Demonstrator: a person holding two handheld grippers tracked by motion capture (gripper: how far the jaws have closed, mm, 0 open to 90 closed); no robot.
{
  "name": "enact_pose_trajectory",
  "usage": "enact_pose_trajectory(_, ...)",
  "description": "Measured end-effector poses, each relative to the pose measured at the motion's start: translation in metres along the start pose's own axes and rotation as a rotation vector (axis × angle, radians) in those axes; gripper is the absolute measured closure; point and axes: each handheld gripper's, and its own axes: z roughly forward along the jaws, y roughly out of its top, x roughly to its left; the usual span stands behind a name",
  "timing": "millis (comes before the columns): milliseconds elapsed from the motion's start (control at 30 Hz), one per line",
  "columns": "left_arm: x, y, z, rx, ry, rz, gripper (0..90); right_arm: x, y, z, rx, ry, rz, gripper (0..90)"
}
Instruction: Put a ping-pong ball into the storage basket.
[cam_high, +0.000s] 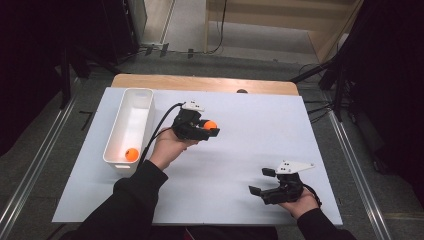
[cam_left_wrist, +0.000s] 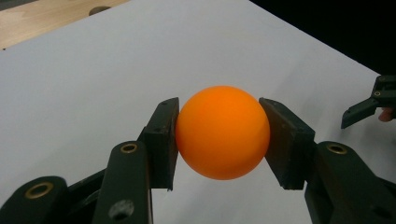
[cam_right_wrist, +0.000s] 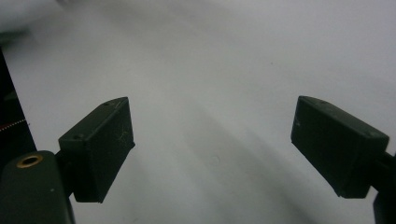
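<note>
An orange ball (cam_left_wrist: 222, 131) is pinched between the two black pads of my left gripper (cam_left_wrist: 219, 140), which is shut on it. In the high view that gripper (cam_high: 212, 128) hovers above the middle of the white sheet with the ball (cam_high: 210, 125) at its tip. A second orange ball (cam_high: 132, 154) lies in the near end of the long white bin (cam_high: 141, 93). My right gripper (cam_high: 262, 181) rests near the front right of the sheet, jaws wide apart. In its own view the right gripper (cam_right_wrist: 212, 147) has only bare sheet between its pads.
The white sheet (cam_high: 250, 135) covers a wooden table (cam_high: 200, 82) whose far edge shows beyond it. Dark stands and cables stand on the floor around the table. The right gripper's jaw (cam_left_wrist: 369, 105) appears at the right edge of the left gripper view.
</note>
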Motion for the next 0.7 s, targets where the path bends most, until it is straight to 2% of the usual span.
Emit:
enact_pose_trajectory(167, 0.003, 0.002, -0.006, -0.002, -0.003, -0.009, 51.0, 0.0, 0.0, 0.0, 0.001, -0.005, -0.001, 11.6)
enact_pose_trajectory(400, 0.005, 0.004, -0.014, -0.002, 0.025, 0.018, 51.0, 0.0, 0.0, 0.0, 0.0, -0.004, 0.0, 11.6)
enact_pose_trajectory(700, 0.01, 0.005, -0.023, -0.001, 0.018, -0.003, 51.0, 0.0, 0.0, 0.0, 0.0, -0.002, -0.001, 11.6)
